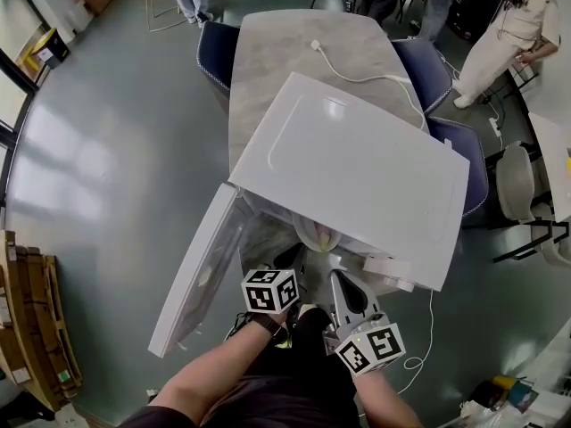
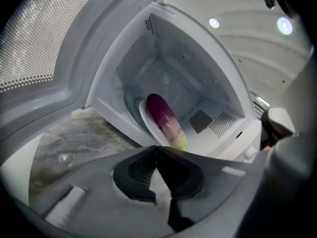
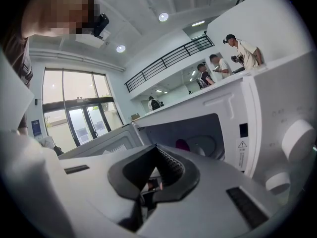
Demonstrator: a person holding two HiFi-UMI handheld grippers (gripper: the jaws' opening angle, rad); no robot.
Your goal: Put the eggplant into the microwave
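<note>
Left gripper view: eggplant (image 2: 166, 117) lies inside microwave (image 2: 163, 68), placement apparently done; left gripper (image 2: 156, 147) and right gripper (image 3: 156, 146), both closed and empty, face its opening; door (image 2: 39, 43) not yet closed.

Bare forearms (image 1: 214, 368) at lower centre, dark trousers (image 1: 285, 395), lime-trimmed shoes (image 1: 287, 335). Left gripper (image 2: 156, 147), right gripper (image 3: 155, 146): grey shells, black jaw pads, white cubes with black square markers.

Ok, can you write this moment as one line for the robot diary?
eggplant: on plate inside microwave | door: open | left gripper: shut, empty | right gripper: shut, empty
</note>
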